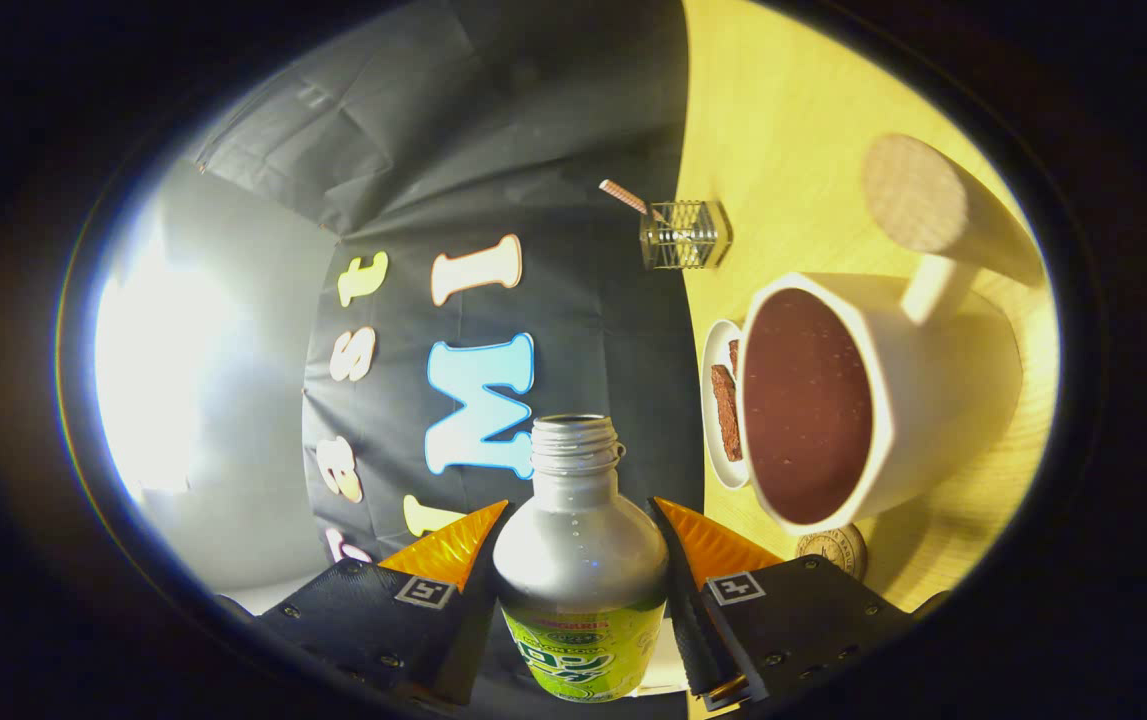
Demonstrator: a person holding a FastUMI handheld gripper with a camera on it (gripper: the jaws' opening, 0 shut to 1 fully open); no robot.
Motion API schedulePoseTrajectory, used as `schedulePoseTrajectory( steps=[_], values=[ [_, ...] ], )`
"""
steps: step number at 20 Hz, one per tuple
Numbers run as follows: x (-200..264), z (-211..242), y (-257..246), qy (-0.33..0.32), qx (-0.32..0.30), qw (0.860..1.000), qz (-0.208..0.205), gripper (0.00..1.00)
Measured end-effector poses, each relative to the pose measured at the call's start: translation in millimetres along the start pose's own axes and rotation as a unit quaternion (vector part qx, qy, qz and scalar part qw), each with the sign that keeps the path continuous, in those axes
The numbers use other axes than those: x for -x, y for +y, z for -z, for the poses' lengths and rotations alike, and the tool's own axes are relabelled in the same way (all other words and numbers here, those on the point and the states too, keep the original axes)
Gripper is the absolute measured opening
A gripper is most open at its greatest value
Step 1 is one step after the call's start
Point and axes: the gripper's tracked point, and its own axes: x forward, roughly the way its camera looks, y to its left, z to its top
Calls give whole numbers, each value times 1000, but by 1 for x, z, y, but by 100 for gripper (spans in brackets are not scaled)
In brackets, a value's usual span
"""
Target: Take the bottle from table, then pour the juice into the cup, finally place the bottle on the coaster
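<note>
The tool (581,545) pinches the uncapped bottle (581,560) between both fingers, its open neck pointing ahead. Just beyond its right finger sits the cup (933,400), full of dark juice (805,405), on the bench (783,120); the coaster (833,550) lies beside it.

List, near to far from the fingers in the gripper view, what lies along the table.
Gripper shut on the bottle → round coaster just beyond the fingers → cup full of dark liquid → small plate with brown cake pieces behind it → wire-patterned glass holding a striped straw, farthest.
</note>
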Motion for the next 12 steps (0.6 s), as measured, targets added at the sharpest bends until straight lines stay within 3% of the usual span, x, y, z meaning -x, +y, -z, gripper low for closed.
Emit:
schedulePoseTrajectory(
  steps=[6,12],
  values=[
    [-6,3,17,10,110,994,4,76],
    [-17,10,21,17,224,974,24,76]
  ],
)
